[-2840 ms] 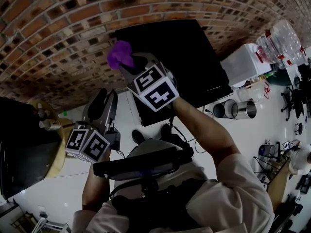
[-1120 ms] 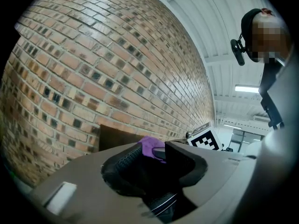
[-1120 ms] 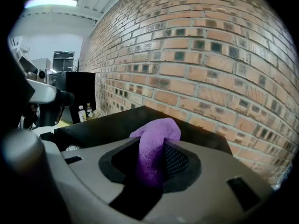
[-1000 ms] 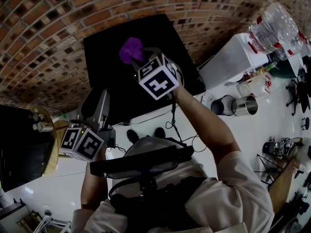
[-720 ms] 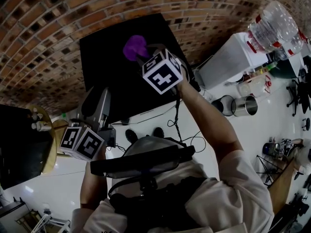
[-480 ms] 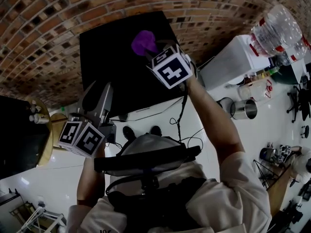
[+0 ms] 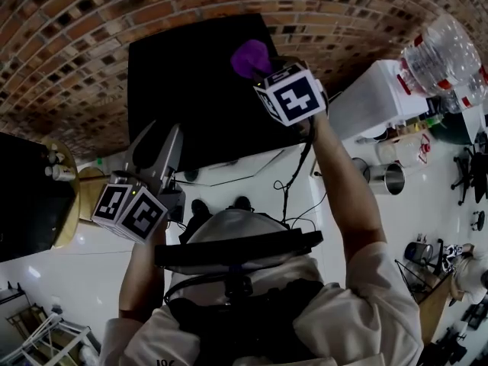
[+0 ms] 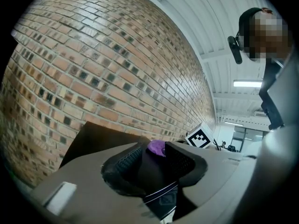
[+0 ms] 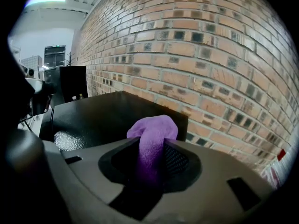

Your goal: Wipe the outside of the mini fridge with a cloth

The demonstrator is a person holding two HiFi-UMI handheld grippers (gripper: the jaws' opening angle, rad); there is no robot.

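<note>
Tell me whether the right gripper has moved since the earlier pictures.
Yes. The right gripper, shut on the purple cloth, has slid rightward across the mini fridge.

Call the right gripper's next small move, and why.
Probably press the purple cloth down and sweep it left across the mini fridge top. The right gripper has its jaws clamped on the cloth near the top's far right corner by the brick wall, and most of the black top lies to its left.
</note>
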